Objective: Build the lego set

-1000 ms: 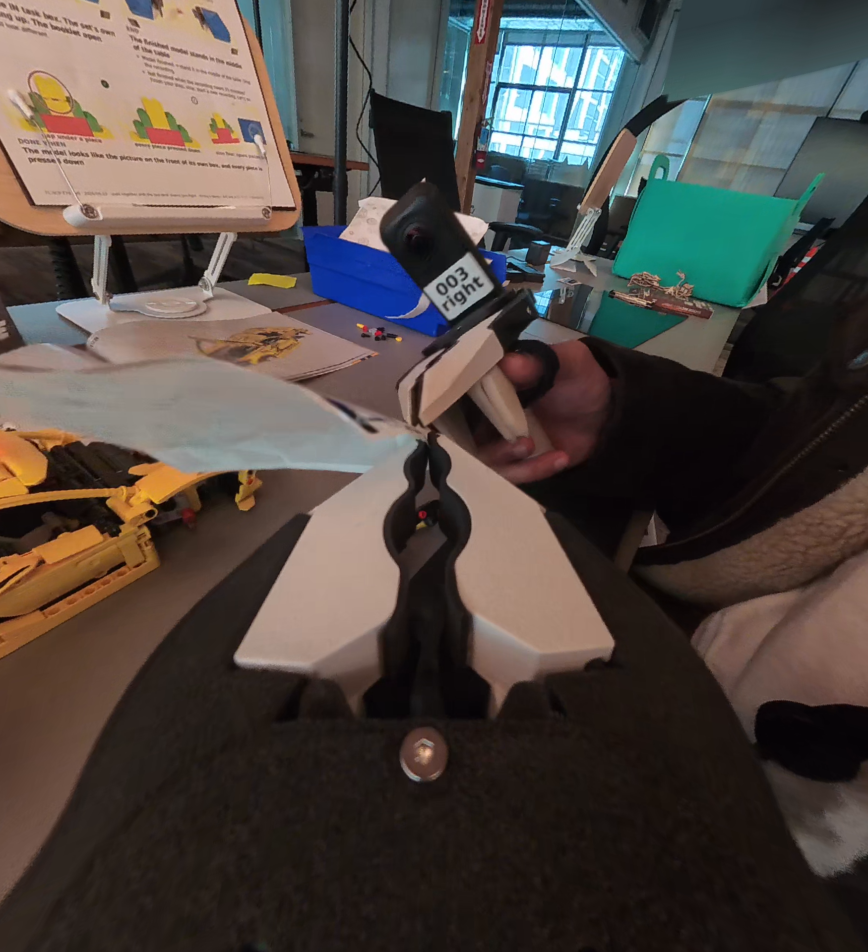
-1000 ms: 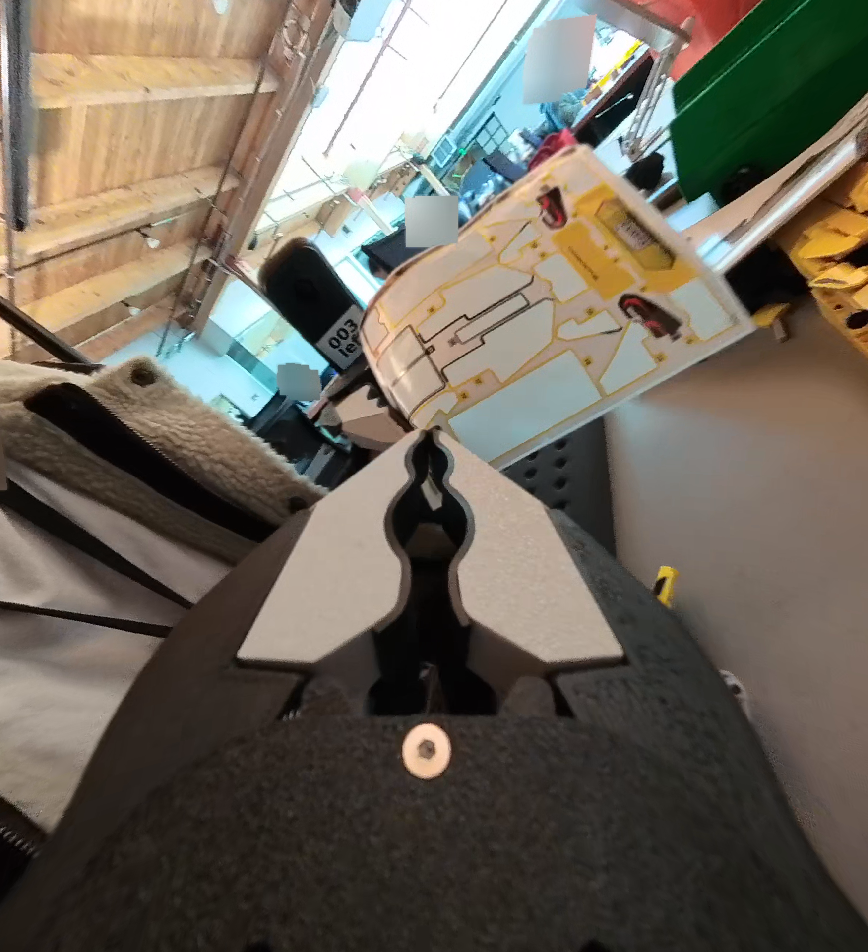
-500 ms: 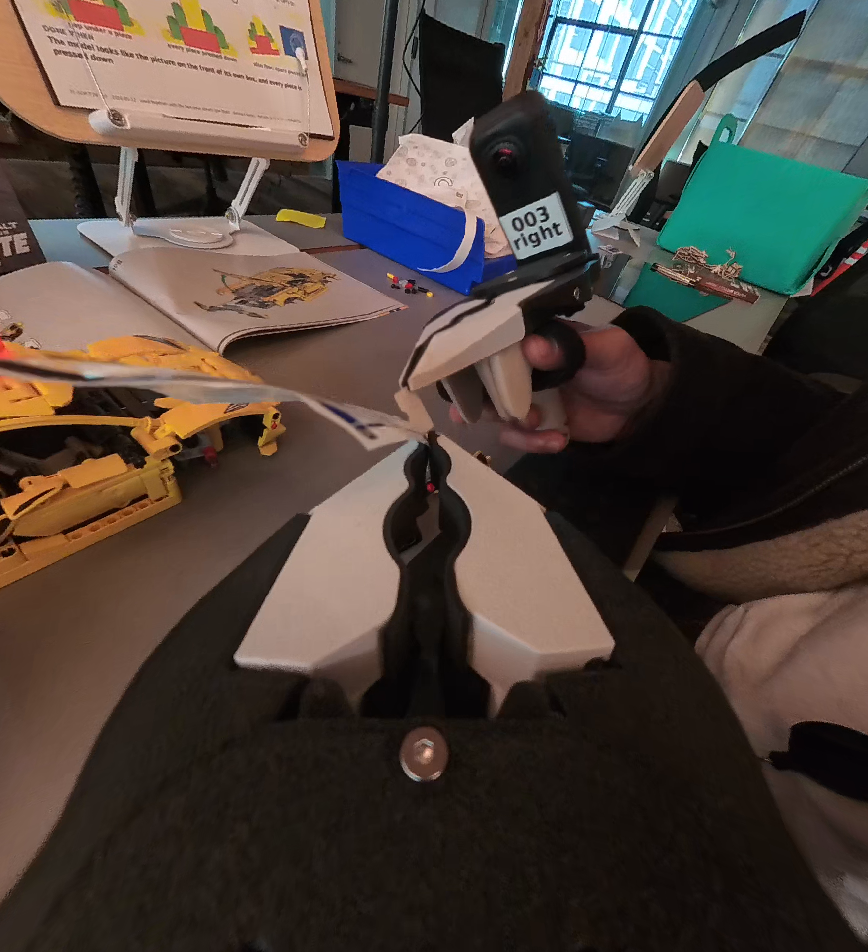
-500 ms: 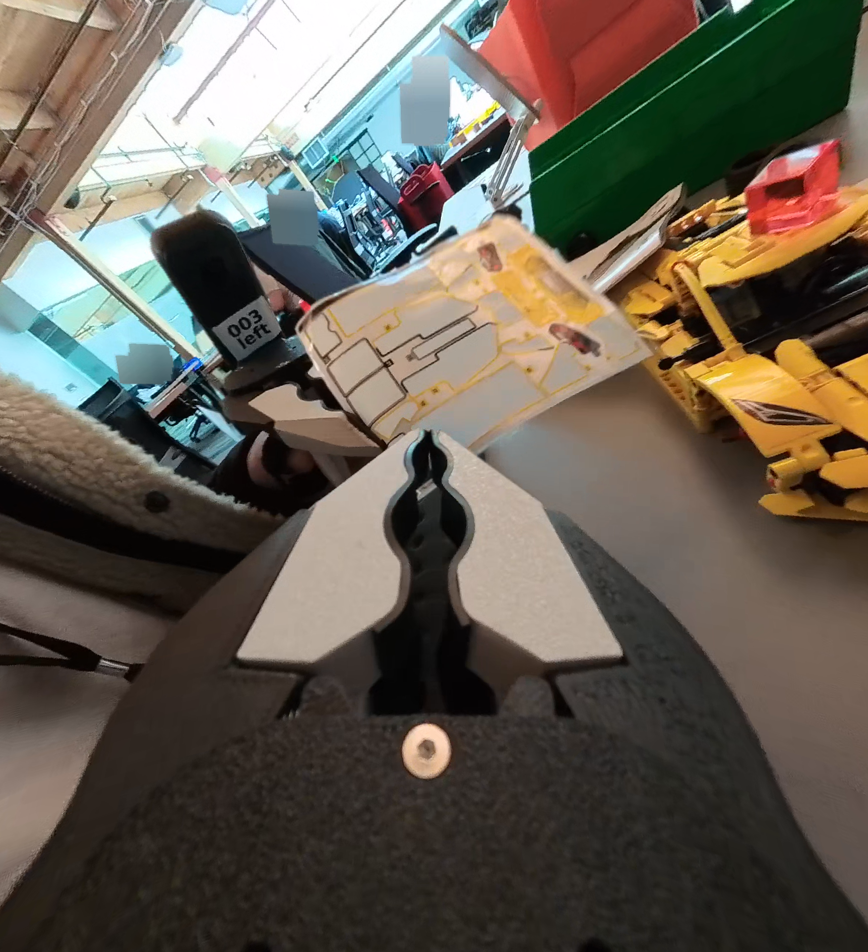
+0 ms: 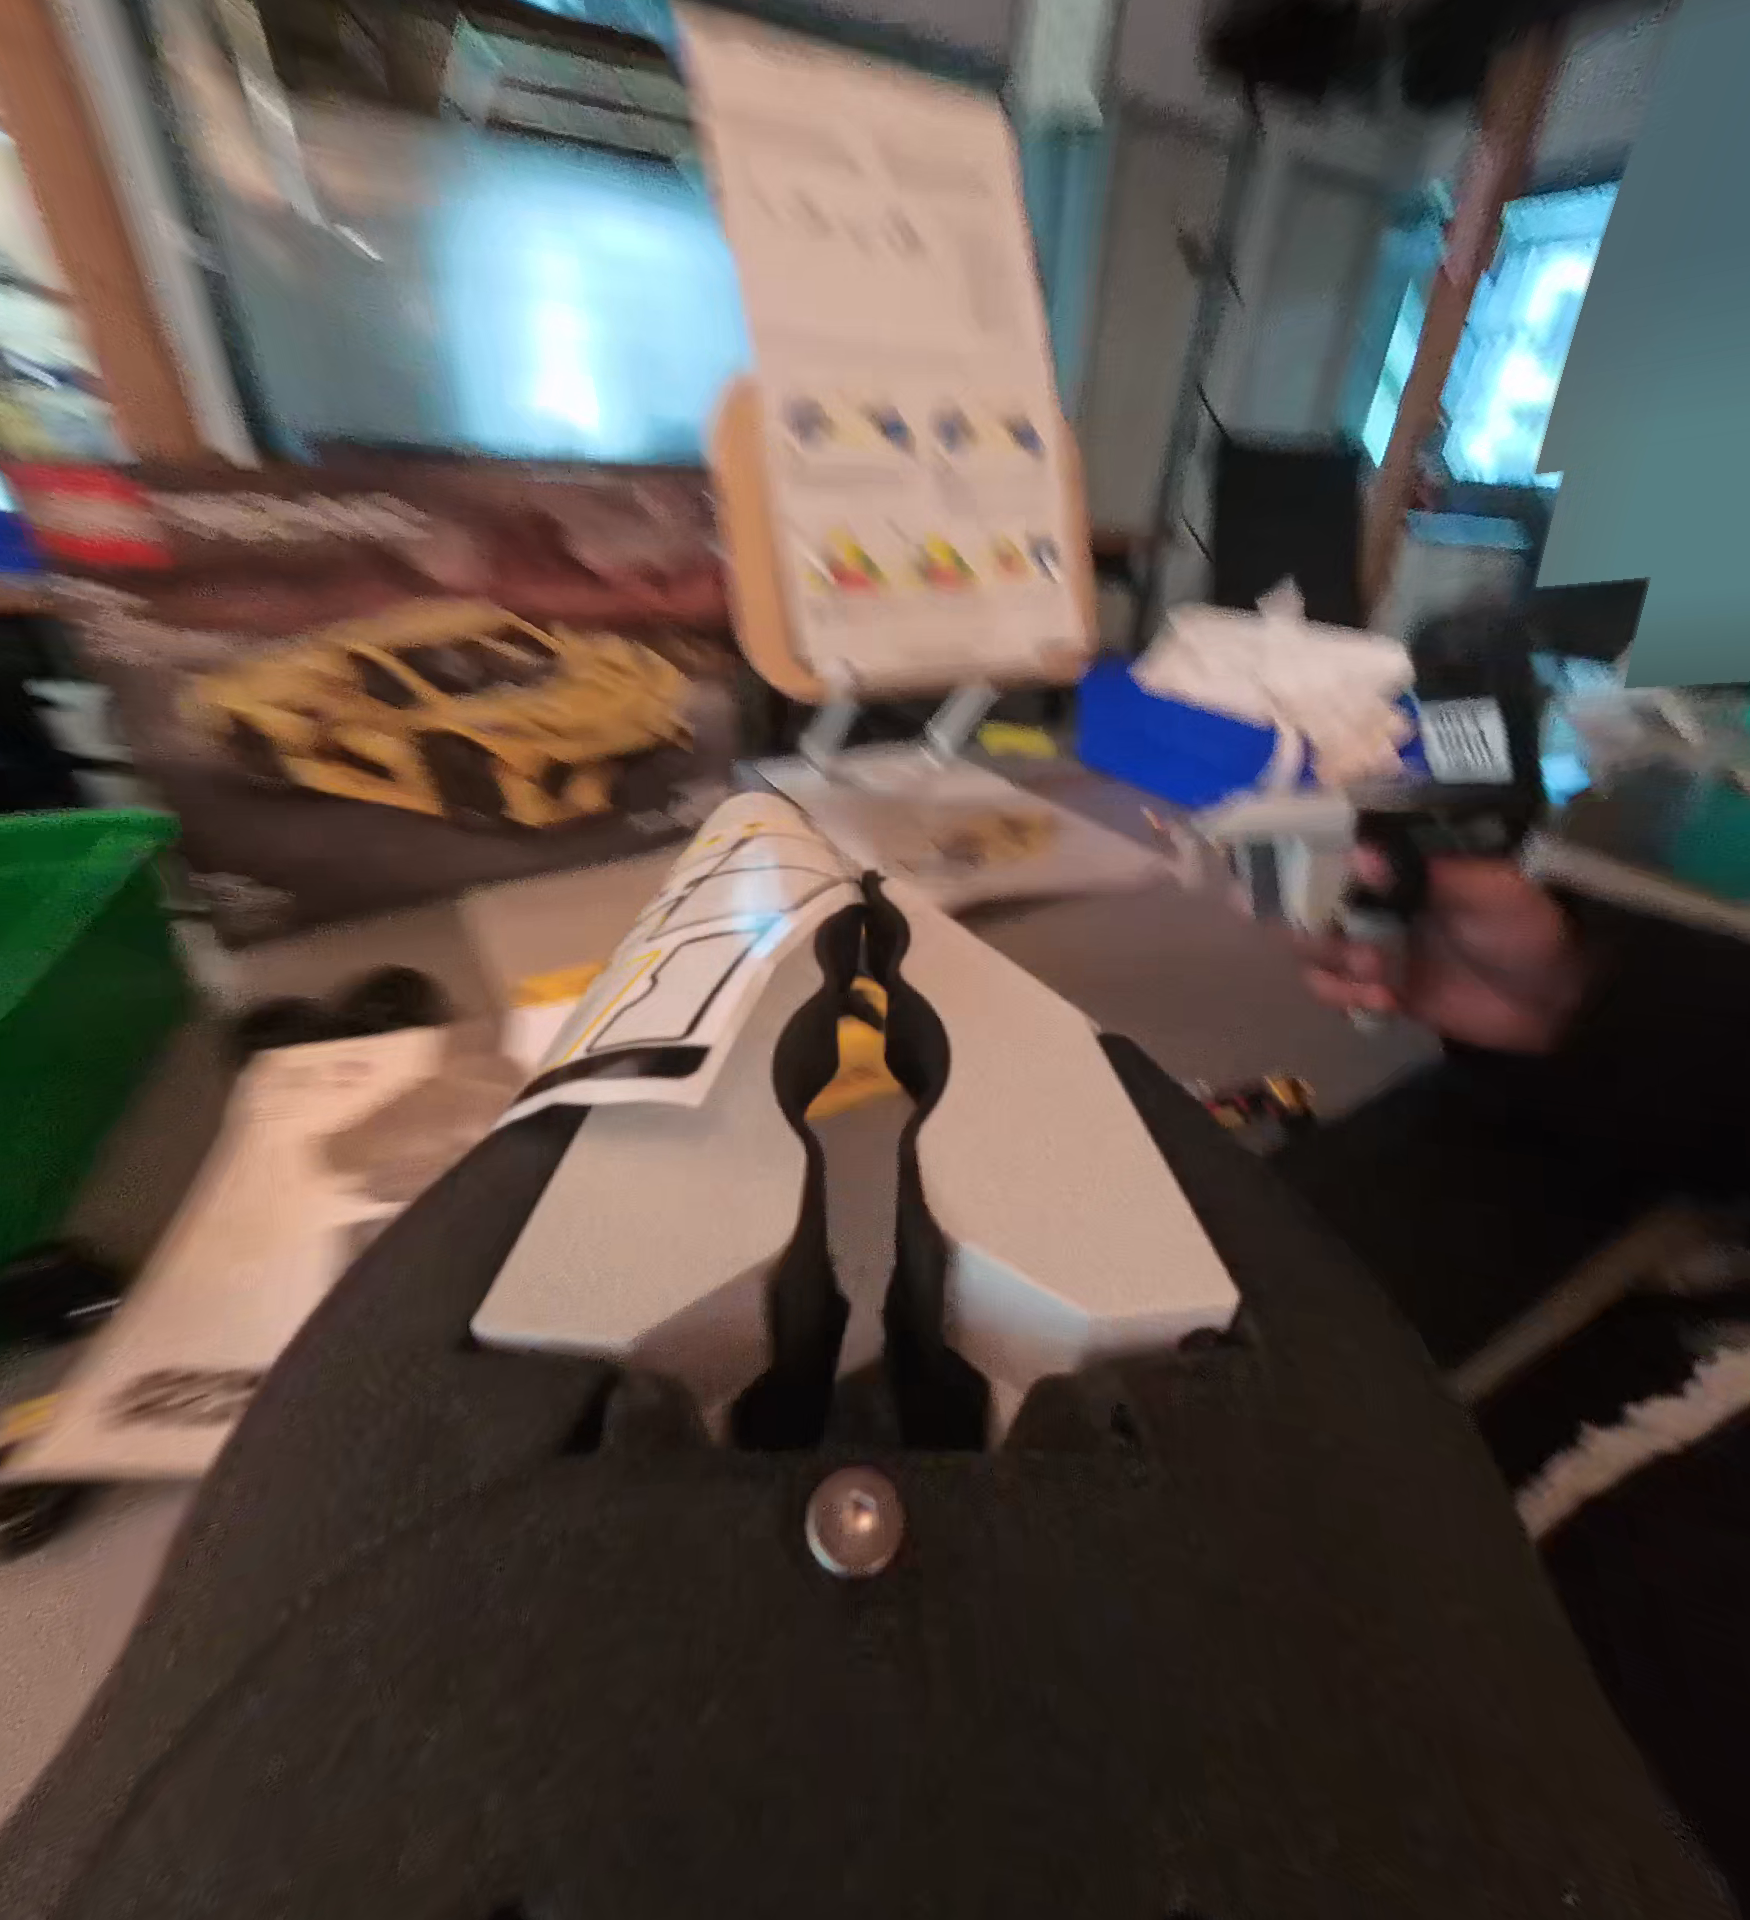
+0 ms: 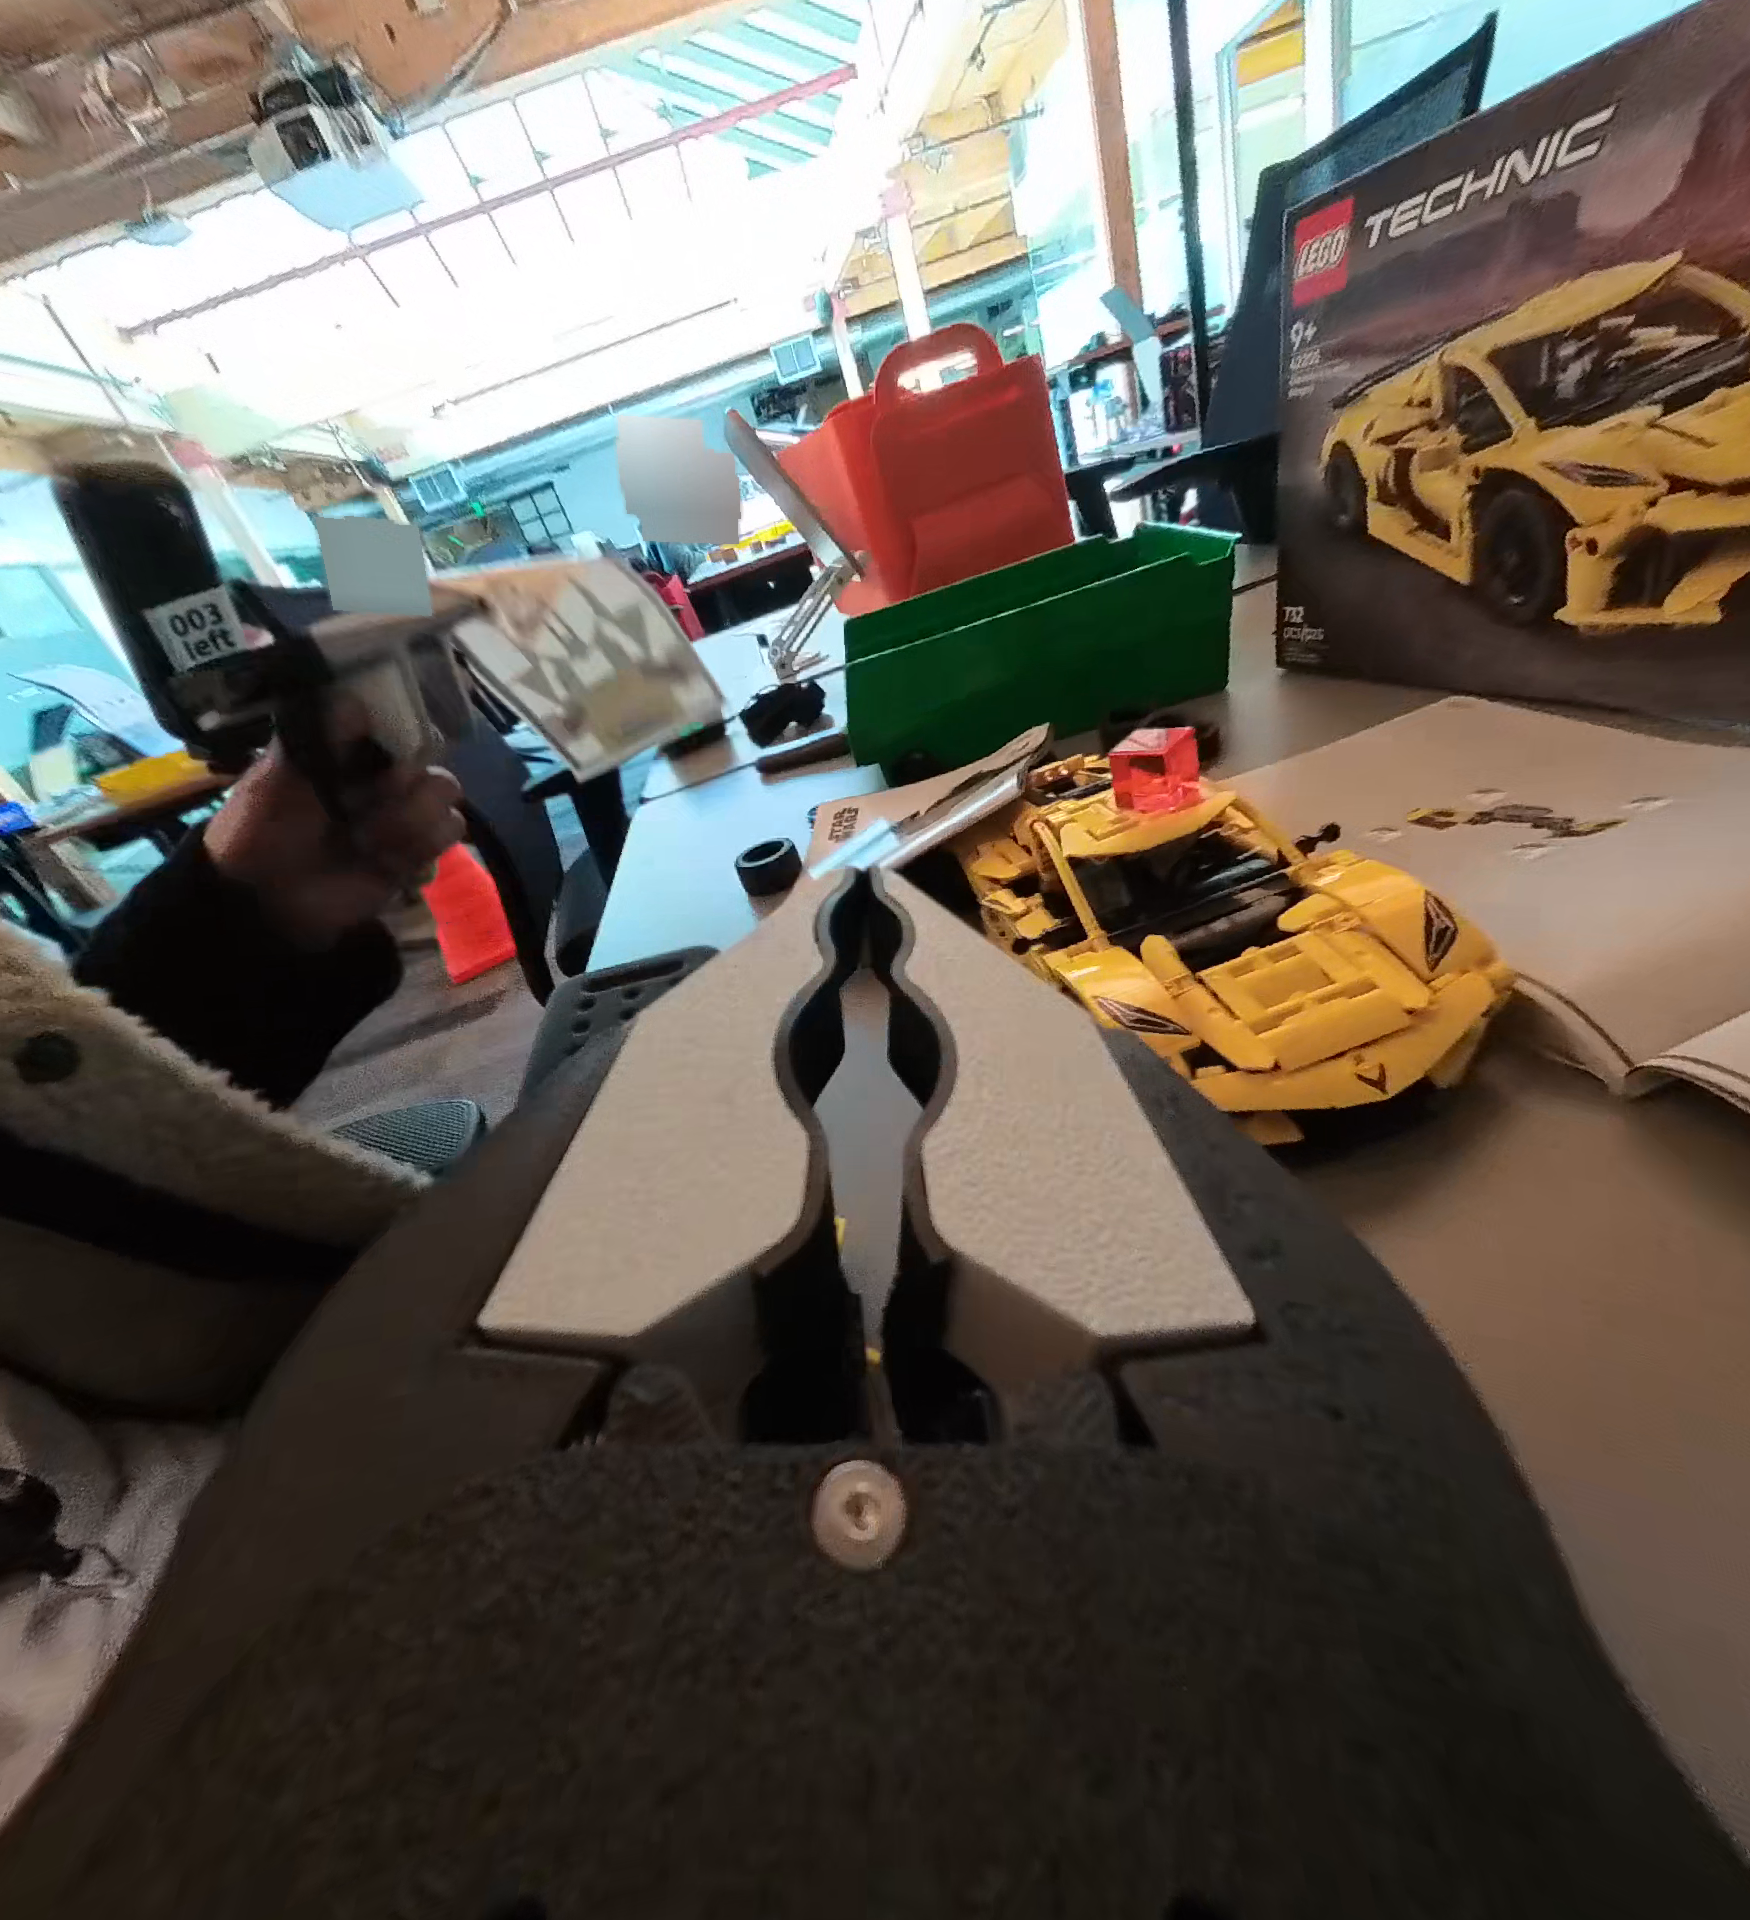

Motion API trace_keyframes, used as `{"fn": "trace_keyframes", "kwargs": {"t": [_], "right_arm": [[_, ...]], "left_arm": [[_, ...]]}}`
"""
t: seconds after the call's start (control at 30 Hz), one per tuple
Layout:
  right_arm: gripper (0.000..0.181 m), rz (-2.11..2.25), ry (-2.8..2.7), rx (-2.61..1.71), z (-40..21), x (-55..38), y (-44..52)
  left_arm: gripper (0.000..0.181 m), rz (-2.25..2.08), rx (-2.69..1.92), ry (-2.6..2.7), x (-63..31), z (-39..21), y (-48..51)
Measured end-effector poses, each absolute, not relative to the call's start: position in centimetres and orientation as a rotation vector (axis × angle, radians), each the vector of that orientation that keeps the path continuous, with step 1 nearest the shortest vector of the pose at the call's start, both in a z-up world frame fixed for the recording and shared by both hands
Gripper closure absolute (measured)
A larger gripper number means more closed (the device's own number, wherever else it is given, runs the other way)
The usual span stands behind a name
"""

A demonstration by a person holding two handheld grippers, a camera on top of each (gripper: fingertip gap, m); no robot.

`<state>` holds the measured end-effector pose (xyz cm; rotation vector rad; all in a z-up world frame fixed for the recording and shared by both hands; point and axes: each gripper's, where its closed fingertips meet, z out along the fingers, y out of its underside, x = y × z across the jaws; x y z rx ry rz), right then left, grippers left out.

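The left gripper (image 5: 866,914) pinches a curled white sticker sheet with yellow-edged decals (image 5: 705,966) by its corner, while the right gripper (image 6: 866,894) is closed on nothing, its tips just short of the partly built yellow brick car (image 6: 1235,956) that carries a clear red block (image 6: 1151,767). The step looks like decal work, so next a sticker must be peeled and laid squarely on the car. Half a second ago the grippers nearly met at the sheet; now they are well apart, the sheet off left of the car, the green plastic bin (image 6: 1037,634) beyond it.

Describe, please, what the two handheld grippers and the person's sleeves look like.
Each gripper, left and right, has two pale grey wedge fingers with wavy black inner pads, on a black textured body with a silver screw. Each carries a black camera with a white label. The sleeve is dark.
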<state>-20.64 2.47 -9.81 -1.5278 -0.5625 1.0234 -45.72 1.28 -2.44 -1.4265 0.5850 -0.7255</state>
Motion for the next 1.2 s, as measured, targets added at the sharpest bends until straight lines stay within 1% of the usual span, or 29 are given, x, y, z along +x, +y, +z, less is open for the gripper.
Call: {"fn": "trace_keyframes", "kwargs": {"t": [0.07,0.1,0.2,0.27,0.33,0.47,0.53,0.6,0.63,0.7,0.73,0.9,0.97,1.03,1.2], "right_arm": [[0.181,1.068,-0.558,-1.539,-10.0,-21.0,2.4],[0.181,1.080,-0.557,-1.542,-10.1,-21.1,2.4],[0.181,1.061,-0.563,-1.546,-10.4,-21.2,2.5],[0.181,1.010,-0.567,-1.550,-10.5,-21.0,2.8],[0.181,0.927,-0.584,-1.539,-10.5,-20.7,3.1],[0.181,0.710,-0.648,-1.493,-10.7,-20.5,3.6],[0.181,0.616,-0.639,-1.480,-10.6,-20.1,4.1],[0.181,0.611,-0.626,-1.487,-10.6,-19.9,4.2],[0.181,0.638,-0.616,-1.499,-10.7,-19.9,4.2],[0.181,0.679,-0.586,-1.511,-10.7,-19.5,4.3],[0.181,0.698,-0.573,-1.501,-10.5,-19.4,4.3],[0.181,0.824,-0.536,-1.495,-10.0,-19.5,3.9],[0.181,0.870,-0.523,-1.491,-9.9,-19.5,3.8],[0.181,0.890,-0.521,-1.483,-9.8,-19.4,3.7],[0.181,0.910,-0.575,-1.424,-9.1,-19.4,2.7]], "left_arm": [[0.181,-0.707,-1.390,0.419,-52.8,-0.8,2.1],[0.181,-0.713,-1.418,0.354,-55.6,-1.7,2.8],[0.181,-0.872,-1.692,0.097,-61.5,-9.8,5.9],[0.181,-1.044,-1.768,-0.124,-63.7,-14.5,6.9],[0.181,-1.126,-1.791,-0.343,-65.8,-17.6,7.6],[0.181,-1.037,-1.948,-0.456,-67.3,-20.7,7.8],[0.181,-0.960,-1.997,-0.471,-68.0,-21.1,7.9],[0.181,-0.947,-2.028,-0.455,-67.7,-21.2,7.9],[0.177,-0.974,-2.032,-0.442,-67.3,-21.1,7.9],[0.156,-0.986,-2.057,-0.421,-66.5,-21.3,7.8],[0.149,-0.954,-2.079,-0.406,-66.3,-21.6,7.7],[0.124,-0.700,-2.187,-0.251,-64.9,-22.4,6.2],[0.121,-0.545,-2.250,-0.132,-64.6,-22.9,5.4],[0.110,-0.397,-2.302,-0.028,-64.7,-23.0,4.7],[0.109,-0.217,-2.301,0.193,-65.1,-20.8,2.5]]}}
